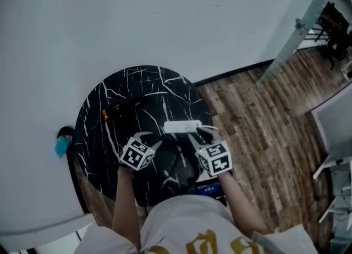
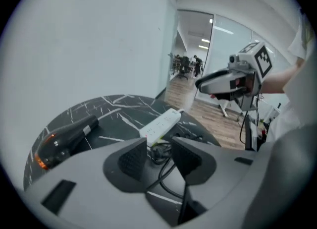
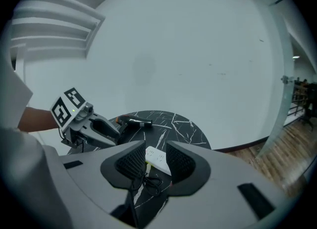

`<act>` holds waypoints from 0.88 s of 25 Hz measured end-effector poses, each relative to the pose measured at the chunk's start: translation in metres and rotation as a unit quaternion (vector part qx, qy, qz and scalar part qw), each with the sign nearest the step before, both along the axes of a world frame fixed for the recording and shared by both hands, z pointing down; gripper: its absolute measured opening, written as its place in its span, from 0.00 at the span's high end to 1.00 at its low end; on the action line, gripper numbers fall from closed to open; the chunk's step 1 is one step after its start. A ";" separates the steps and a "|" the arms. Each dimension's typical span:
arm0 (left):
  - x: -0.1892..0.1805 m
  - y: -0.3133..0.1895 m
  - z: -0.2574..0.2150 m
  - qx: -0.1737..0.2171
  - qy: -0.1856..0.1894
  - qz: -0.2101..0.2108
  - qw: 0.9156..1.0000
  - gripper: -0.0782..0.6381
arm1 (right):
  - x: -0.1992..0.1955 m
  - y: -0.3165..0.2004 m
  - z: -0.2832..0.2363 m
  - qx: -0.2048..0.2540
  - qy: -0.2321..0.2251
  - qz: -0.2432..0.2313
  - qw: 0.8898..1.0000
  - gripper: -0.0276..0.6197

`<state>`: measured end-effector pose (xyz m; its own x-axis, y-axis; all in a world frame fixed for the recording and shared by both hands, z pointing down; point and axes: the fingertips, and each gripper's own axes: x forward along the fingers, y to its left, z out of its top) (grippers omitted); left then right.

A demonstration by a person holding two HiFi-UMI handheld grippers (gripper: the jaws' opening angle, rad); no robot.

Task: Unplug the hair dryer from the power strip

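A white power strip [image 1: 182, 127] lies near the front of the round black marble table [image 1: 137, 82]. The black hair dryer [image 1: 118, 110] with an orange light rests at the table's left. My left gripper [image 1: 151, 137] stands open. In the left gripper view the dryer's black plug and looped cord [image 2: 161, 152] lie on the table beyond the gap, by the near end of the power strip [image 2: 161, 124], with no pad touching them. My right gripper [image 1: 201, 133] hovers open over the strip's right end. The power strip [image 3: 158, 160] shows below its gap, untouched.
A white wall curves behind the table. Wooden floor [image 1: 264, 132] lies to the right, with a glass partition frame [image 1: 300, 27] and desk legs beyond. A teal object [image 1: 61, 146] sits at the table's left edge. The table's front edge is close to my body.
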<state>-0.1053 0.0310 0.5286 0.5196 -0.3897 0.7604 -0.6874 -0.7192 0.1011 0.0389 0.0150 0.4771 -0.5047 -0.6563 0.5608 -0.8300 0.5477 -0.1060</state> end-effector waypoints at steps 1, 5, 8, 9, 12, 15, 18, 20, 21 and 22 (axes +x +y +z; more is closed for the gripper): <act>0.000 -0.003 -0.016 0.027 0.017 -0.015 0.999 0.70 | 0.002 -0.002 -0.006 0.011 -0.002 0.011 1.000 0.76; 0.003 -0.023 -0.092 0.151 0.080 -0.079 0.982 0.70 | 0.001 -0.009 -0.035 0.053 -0.021 0.044 0.997 0.77; 0.004 -0.031 -0.127 0.197 0.121 -0.117 0.966 0.70 | -0.005 -0.010 -0.053 0.088 -0.024 0.048 0.995 0.84; 0.004 -0.033 -0.131 0.198 0.133 -0.126 0.963 0.70 | -0.007 -0.010 -0.058 0.098 -0.026 0.050 0.994 0.87; 0.002 -0.033 -0.137 0.207 0.156 -0.156 0.953 0.78 | -0.013 -0.009 -0.072 0.125 -0.025 0.050 0.991 0.96; 0.001 -0.032 -0.140 0.228 0.156 -0.167 0.947 0.85 | -0.016 -0.008 -0.076 0.135 -0.018 0.048 0.989 0.96; 0.005 -0.030 -0.140 0.234 0.154 -0.154 0.947 0.85 | -0.016 -0.008 -0.077 0.133 -0.026 0.049 0.990 0.96; 0.007 -0.028 -0.142 0.242 0.151 -0.149 0.947 0.85 | -0.016 -0.006 -0.077 0.135 -0.025 0.045 0.990 0.96; 0.008 -0.027 -0.143 0.245 0.152 -0.147 0.946 0.85 | -0.017 -0.006 -0.078 0.136 -0.024 0.042 0.989 0.96; 0.009 -0.026 -0.145 0.247 0.156 -0.146 0.945 0.85 | -0.018 -0.005 -0.080 0.138 -0.024 0.040 0.989 0.96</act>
